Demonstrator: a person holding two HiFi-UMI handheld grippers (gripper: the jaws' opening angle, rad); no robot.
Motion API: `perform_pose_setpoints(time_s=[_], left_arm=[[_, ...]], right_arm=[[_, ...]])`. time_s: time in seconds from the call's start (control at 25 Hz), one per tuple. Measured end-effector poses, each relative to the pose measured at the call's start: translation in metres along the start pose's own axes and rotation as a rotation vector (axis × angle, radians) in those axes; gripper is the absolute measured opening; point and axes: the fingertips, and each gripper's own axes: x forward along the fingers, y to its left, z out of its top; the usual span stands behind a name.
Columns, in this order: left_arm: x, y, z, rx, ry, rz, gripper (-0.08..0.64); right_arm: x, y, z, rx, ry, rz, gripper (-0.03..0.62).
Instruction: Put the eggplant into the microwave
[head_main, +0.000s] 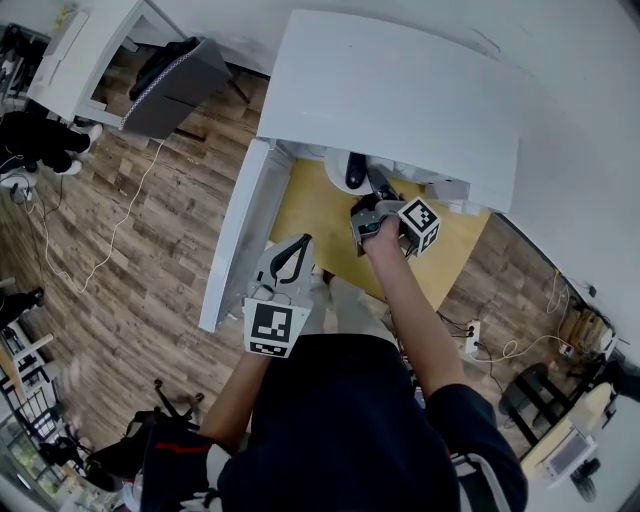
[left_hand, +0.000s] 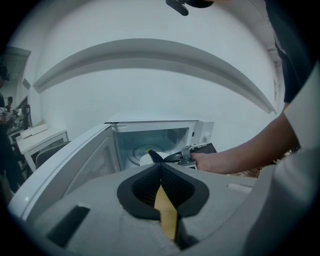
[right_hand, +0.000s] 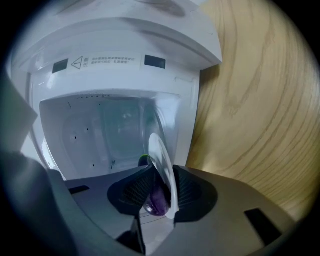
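**Eggplant and microwave cavity, mostly out of sight**

From the head view the roof of the microwave (head_main: 400, 90) covers its cavity, and only a slice of the plate (head_main: 335, 160) and the dark end of the eggplant (head_main: 352, 172) show at the opening. In the right gripper view the plate stands edge-on and screens the eggplant down to a purple patch and a green stem tip. The warning label (right_hand: 102, 61) above the cavity is too small to read. In the left gripper view the pads of the left hand-held gripper (left_hand: 160, 167) cover the jaw tips of the right hand-held gripper (left_hand: 172, 157).
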Motion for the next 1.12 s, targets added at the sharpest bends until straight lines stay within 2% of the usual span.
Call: perform_pose_setpoints(time_s=[0.76,1.12], left_arm=[[0.006,0.006,0.0,0.002,0.011,-0.005,0.015],[0.007,0.004,0.001,0.004,0.012,-0.01,0.015]], right_arm=[[0.018,0.009,0.002,-0.006,0.006,0.003,0.101],[0.016,0.01,0.003,-0.005,0.013,0.005,0.146]])
